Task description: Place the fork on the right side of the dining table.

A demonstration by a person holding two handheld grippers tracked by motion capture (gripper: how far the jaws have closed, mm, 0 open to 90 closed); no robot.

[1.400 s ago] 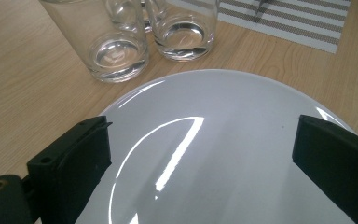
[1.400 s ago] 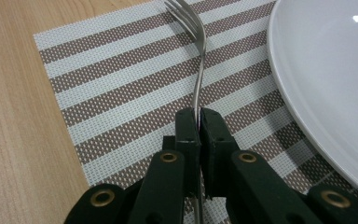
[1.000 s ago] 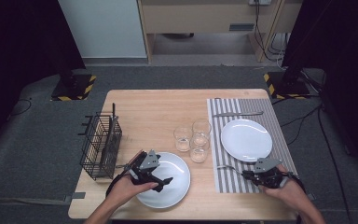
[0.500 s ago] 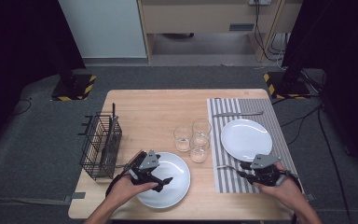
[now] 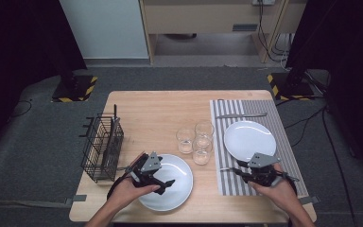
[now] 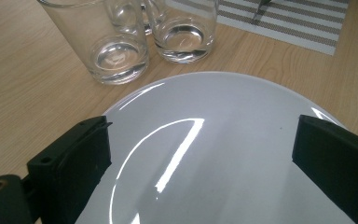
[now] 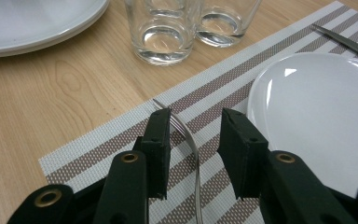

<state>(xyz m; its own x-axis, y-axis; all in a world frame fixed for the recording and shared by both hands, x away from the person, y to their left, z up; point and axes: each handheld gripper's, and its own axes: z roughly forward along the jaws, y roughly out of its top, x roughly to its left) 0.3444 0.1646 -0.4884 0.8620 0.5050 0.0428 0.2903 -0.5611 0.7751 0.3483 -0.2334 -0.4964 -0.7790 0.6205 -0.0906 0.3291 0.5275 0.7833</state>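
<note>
On the desk (image 5: 160,109), the striped placemat (image 7: 121,135) carries a fork (image 7: 191,144) just left of its plate (image 7: 321,112). The right gripper (image 7: 193,140), just opening, straddles the fork, pads clear; it should lift straight off. The left gripper (image 6: 200,149) hovers spread over the other plate (image 6: 223,140).

No legible text, labels, brands or numbers on any item or surface inspected here.

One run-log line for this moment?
right gripper: just opened, fork lies between jaws on placemat | left gripper: open over plate
</note>
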